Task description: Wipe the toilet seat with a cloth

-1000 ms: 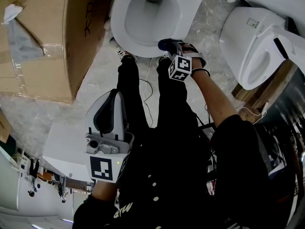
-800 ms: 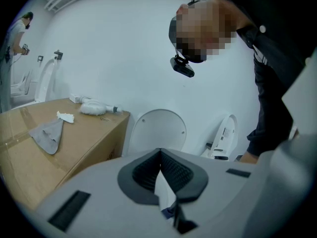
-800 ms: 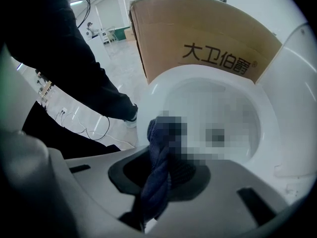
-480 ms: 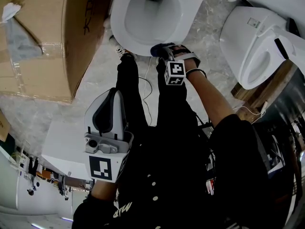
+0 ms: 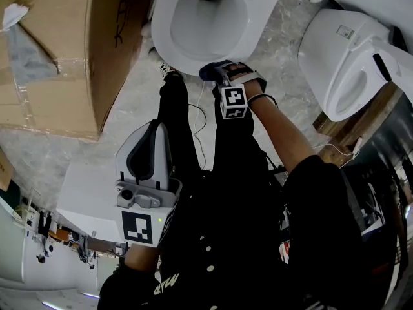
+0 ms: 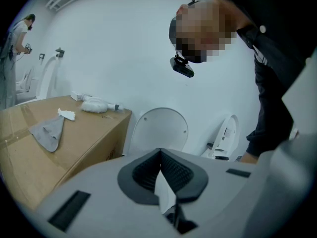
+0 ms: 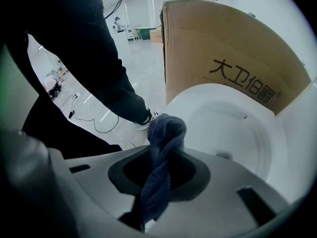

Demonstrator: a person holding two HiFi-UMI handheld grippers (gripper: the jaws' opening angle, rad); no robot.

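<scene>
Moved: right gripper (image 5: 220, 77) and its cloth (image 5: 208, 70) had slid leftward along the front of the toilet seat (image 5: 166, 44) since a second before; left gripper (image 5: 147, 157) had kept its place low by the person's waist.
Right gripper jaws: clamped on the dark blue cloth (image 7: 166, 133), which bulged past the tips in a twisted wad.
Cloth: pressed against the seat's front edge, just above the person's shoe.
Left gripper jaws: closed together with nothing between them (image 6: 161, 175).
Toilet bowl (image 5: 210, 15): white and open, with the drain hole at the far end.
Cardboard box (image 5: 58, 63): shut and taped; a grey rag (image 6: 48, 133) and a white wad (image 6: 94, 104) lay on its top.
Edges: the box's side stood just beside the toilet's left flank.
Open room: bare marbled floor (image 5: 277, 37) ran between the toilet and a second toilet (image 5: 342, 63) to the right; the person's legs crowded the front.
</scene>
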